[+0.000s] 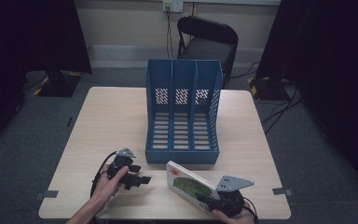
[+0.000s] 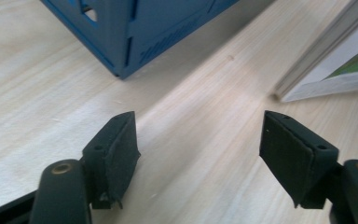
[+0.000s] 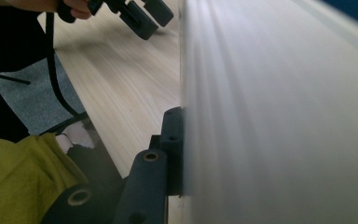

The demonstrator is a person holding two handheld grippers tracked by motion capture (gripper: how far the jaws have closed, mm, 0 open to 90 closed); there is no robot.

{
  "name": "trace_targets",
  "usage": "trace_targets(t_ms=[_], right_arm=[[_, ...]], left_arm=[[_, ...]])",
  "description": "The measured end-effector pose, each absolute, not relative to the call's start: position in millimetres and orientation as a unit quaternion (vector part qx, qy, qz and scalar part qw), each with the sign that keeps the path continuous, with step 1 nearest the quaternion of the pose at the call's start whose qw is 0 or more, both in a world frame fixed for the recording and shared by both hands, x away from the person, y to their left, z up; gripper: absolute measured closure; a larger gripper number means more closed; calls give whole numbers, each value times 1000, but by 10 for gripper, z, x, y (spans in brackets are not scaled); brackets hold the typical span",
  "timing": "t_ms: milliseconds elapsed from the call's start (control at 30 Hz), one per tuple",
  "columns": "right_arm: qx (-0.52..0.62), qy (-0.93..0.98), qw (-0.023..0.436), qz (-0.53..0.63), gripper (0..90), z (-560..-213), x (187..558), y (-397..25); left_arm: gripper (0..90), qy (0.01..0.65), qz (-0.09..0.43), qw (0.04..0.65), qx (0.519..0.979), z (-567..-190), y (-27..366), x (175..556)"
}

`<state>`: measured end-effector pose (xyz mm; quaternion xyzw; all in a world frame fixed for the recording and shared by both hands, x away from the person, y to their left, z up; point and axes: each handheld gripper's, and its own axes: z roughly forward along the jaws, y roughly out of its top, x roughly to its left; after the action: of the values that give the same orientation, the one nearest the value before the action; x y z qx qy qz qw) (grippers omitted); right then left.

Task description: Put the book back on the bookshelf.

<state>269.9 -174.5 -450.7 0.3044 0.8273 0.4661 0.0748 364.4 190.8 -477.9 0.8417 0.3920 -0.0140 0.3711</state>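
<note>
High view: the right gripper [image 1: 204,199] grips a white book [image 1: 189,185] tilted above the table [image 1: 112,121], near a blue 3-slot file rack [image 1: 182,112]. Left gripper view: the left gripper [image 2: 198,149] gapes wide, holding nothing. Right gripper view: 1 jaw presses the book's cover [image 3: 279,121].

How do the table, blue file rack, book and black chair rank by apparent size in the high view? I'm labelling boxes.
Largest to smallest:
1. Pale wooden table
2. Blue plastic three-slot file rack
3. Black folding chair, though it stands farther back, so its rank is unsure
4. White picture book, tilted, held by the right gripper
</note>
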Motion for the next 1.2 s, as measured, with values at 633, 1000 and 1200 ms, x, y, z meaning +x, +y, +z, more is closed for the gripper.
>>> trace_targets(t_ms=[633, 1000, 1200], right_arm=[[287, 811, 94, 501, 765, -4116, 2662, -1798], [286, 795, 113, 523, 765, -3876, 2782, -1810], [289, 787, 124, 530, 765, -3782, 2885, -1808]], left_arm=[[70, 359, 147, 365, 846, -5058, 1884, 3557], [49, 362, 153, 360, 846, -5063, 1886, 3560], [9, 368, 152, 356, 845, -5067, 1885, 3572]])
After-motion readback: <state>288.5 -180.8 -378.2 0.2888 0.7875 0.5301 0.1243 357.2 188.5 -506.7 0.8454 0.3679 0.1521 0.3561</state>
